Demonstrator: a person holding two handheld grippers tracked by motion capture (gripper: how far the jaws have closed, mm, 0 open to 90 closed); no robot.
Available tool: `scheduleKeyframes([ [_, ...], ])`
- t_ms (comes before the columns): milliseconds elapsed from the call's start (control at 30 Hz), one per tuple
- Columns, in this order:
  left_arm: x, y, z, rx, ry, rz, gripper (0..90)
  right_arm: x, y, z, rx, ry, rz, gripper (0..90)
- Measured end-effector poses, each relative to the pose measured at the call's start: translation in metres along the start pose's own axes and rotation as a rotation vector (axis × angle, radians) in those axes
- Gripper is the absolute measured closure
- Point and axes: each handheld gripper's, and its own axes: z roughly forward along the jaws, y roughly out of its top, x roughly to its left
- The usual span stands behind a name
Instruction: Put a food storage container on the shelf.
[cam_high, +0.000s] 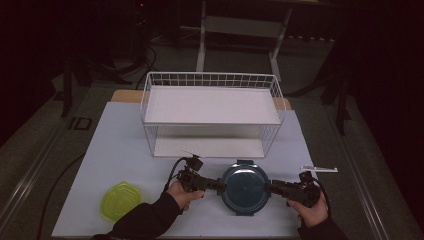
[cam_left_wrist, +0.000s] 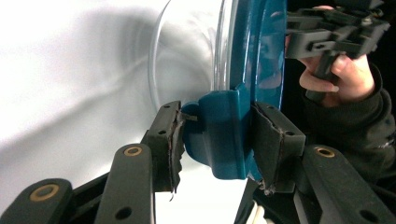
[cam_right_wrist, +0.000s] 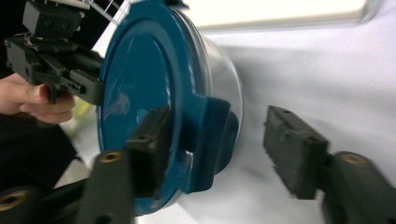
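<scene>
Two sleeved forearms are seen at the near edge of the table (cam_high: 120, 135), one gripper held in each hand. Between them, near the table's near edge and just right of centre, sits a round clear container (cam_high: 245, 188) closed by a teal lid (cam_left_wrist: 254, 56) with clip tabs around its rim.

On the left side, the left gripper (cam_high: 216, 185) is closed partway on the lid's left tab (cam_left_wrist: 219, 135): in the left gripper view both pads are pressed against the tab's two faces, and the tab is held between them.

On the right side, the right gripper (cam_high: 272, 187) is brought up to the right tab (cam_right_wrist: 210, 135). In the right gripper view one pad lies against the lid's top face by the tab, while the other pad (cam_right_wrist: 292, 151) stands clear of it, with a gap left; the jaws are half open and nothing is gripped.

A yellow-green lid (cam_high: 120, 200) lies at the near left, well apart from the container. At the far side a white wire rack (cam_high: 212, 112) with two shelves is set.
</scene>
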Motion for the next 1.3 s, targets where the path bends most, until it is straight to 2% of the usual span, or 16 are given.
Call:
scheduleKeyframes([
  [67,0.0,0.0,0.0,0.001,0.001,-0.001,54.9,-0.002,-0.001,0.001,0.012,0.051,0.024,53.7],
  [200,0.0,-0.001,0.0,-0.002,-0.002,0.004,55.1,-0.006,-0.001,0.002,0.048,0.105,0.067,55.3],
  [300,-0.002,0.0,0.0,-0.002,0.005,0.004,55.1,-0.009,-0.003,0.002,0.054,0.125,0.086,55.7],
  [400,0.0,-0.001,0.001,-0.011,0.003,-0.029,55.3,-0.009,-0.002,0.003,0.052,0.12,0.106,55.8],
  [533,0.001,-0.003,0.0,-0.02,0.001,-0.015,55.5,-0.004,-0.002,0.002,0.058,0.104,0.092,55.8],
  [667,0.002,-0.006,-0.001,-0.029,-0.001,-0.025,55.5,-0.001,-0.002,0.002,0.051,0.095,0.088,56.0],
  [700,-0.001,-0.007,-0.002,-0.025,0.015,-0.033,55.7,0.0,-0.002,0.002,0.049,0.093,0.089,56.1],
  [867,-0.004,-0.007,-0.001,-0.033,0.023,-0.031,55.8,0.0,-0.003,0.001,0.049,0.092,0.103,56.4],
  [900,-0.004,-0.008,-0.001,-0.046,0.021,-0.04,55.7,0.0,-0.003,0.001,0.048,0.092,0.103,56.5],
  [1000,-0.003,-0.009,-0.002,-0.046,0.02,-0.052,55.7,0.0,-0.003,0.001,0.049,0.093,0.113,56.5],
  [1167,-0.01,-0.008,-0.01,-0.063,0.031,-0.068,55.8,0.003,-0.003,0.003,0.051,0.105,0.128,56.5],
  [1300,-0.019,-0.005,-0.019,-0.072,0.027,-0.057,56.0,0.011,0.003,-0.002,0.032,0.117,0.116,56.6],
])
